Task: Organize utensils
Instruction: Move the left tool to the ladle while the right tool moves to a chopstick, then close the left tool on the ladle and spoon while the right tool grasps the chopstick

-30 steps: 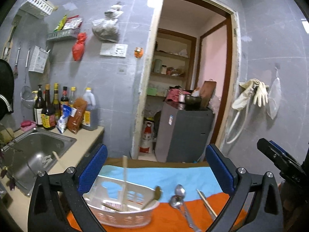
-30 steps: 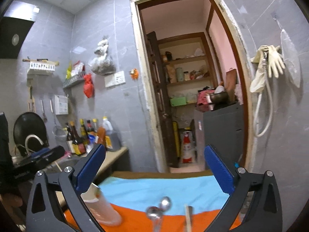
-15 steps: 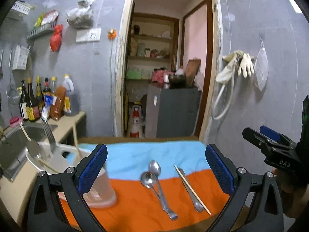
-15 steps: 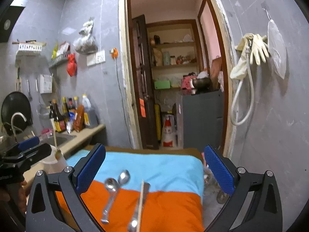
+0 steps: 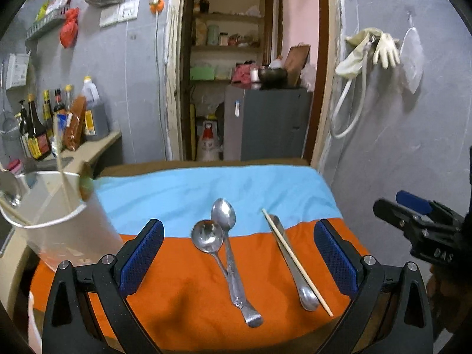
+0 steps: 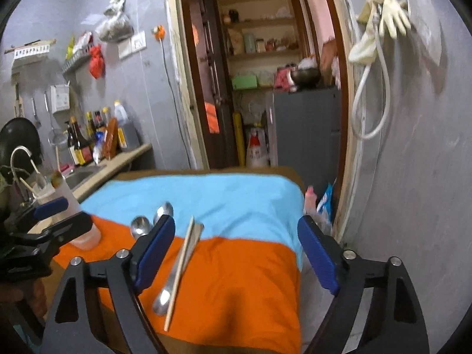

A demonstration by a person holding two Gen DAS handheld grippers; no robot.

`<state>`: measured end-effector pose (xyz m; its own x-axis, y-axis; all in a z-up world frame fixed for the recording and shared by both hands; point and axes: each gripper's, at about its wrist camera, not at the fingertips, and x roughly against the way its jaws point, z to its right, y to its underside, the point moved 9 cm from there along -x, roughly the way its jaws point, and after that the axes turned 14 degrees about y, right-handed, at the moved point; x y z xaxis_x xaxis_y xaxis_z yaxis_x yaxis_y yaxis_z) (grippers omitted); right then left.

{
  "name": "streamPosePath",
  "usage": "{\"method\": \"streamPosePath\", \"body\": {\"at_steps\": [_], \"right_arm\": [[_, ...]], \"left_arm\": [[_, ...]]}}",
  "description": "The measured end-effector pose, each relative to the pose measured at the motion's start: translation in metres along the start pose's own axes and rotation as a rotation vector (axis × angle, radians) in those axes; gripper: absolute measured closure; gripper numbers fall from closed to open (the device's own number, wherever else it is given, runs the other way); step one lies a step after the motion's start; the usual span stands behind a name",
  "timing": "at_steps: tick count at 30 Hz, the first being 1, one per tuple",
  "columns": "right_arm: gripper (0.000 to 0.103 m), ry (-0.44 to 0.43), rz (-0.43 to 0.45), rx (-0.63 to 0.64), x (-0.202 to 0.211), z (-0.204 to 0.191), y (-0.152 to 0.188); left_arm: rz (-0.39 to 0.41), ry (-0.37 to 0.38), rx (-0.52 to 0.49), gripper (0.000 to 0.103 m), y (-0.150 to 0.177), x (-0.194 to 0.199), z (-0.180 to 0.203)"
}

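Two metal spoons (image 5: pixel 225 236) lie side by side on the orange and blue cloth (image 5: pixel 177 295), between the fingers of my open, empty left gripper (image 5: pixel 239 253). To their right lie a metal utensil (image 5: pixel 295 268) and a wooden chopstick (image 5: pixel 298 265). A white utensil holder (image 5: pixel 56 221) with several utensils stands at the left edge of the cloth. My right gripper (image 6: pixel 236 250) is open and empty above the cloth, with the chopstick (image 6: pixel 180 274) and metal utensil (image 6: pixel 165 295) just inside its left finger. The spoons (image 6: pixel 147 221) show partly behind that finger.
A sink and counter with bottles (image 5: pixel 44 129) stand at the left. A doorway with a grey cabinet (image 5: pixel 265 124) is behind the table. The grey wall with a hose and gloves (image 5: pixel 368 56) runs close along the table's right side.
Both grippers have swung to the right and lowered toward the cloth. The utensil holder has slid to the left edge of the left view. The spoons and chopstick now sit central.
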<state>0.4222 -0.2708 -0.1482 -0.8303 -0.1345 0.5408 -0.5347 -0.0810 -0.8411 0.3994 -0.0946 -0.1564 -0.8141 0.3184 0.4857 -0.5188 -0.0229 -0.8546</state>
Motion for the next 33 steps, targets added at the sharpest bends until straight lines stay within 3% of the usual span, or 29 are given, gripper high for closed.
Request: {"method": "streamPosePath", "body": {"at_steps": [7,11,17,24,27,29,33], "right_arm": [[0.051,-0.076,-0.123,0.032,-0.022,-0.013,0.024],[0.063,-0.123,-0.174,0.074,-0.032,-0.029,0.033],[0.071,-0.177,-0.231,0.136,-0.043,-0.054,0.042],[0.073,-0.211,-0.293,0.191,-0.053,-0.075,0.053],[0.078,-0.204,-0.326,0.21,-0.059,-0.078,0.059],[0.085,-0.198,-0.335,0.208,-0.06,-0.076,0.061],[0.094,-0.175,-0.342,0.19,-0.063,-0.069,0.06]], "left_arm": [[-0.053,-0.039,0.062,0.005,0.006,-0.034,-0.024],[-0.091,-0.059,0.111,0.014,0.012,-0.05,-0.041],[-0.182,-0.09,0.188,0.032,0.026,-0.073,-0.068],[-0.277,-0.098,0.257,0.035,0.046,-0.09,-0.088],[-0.287,-0.096,0.26,0.035,0.048,-0.092,-0.091],[-0.282,-0.103,0.26,0.046,0.048,-0.092,-0.092],[-0.27,-0.101,0.281,0.054,0.048,-0.089,-0.096]]}}
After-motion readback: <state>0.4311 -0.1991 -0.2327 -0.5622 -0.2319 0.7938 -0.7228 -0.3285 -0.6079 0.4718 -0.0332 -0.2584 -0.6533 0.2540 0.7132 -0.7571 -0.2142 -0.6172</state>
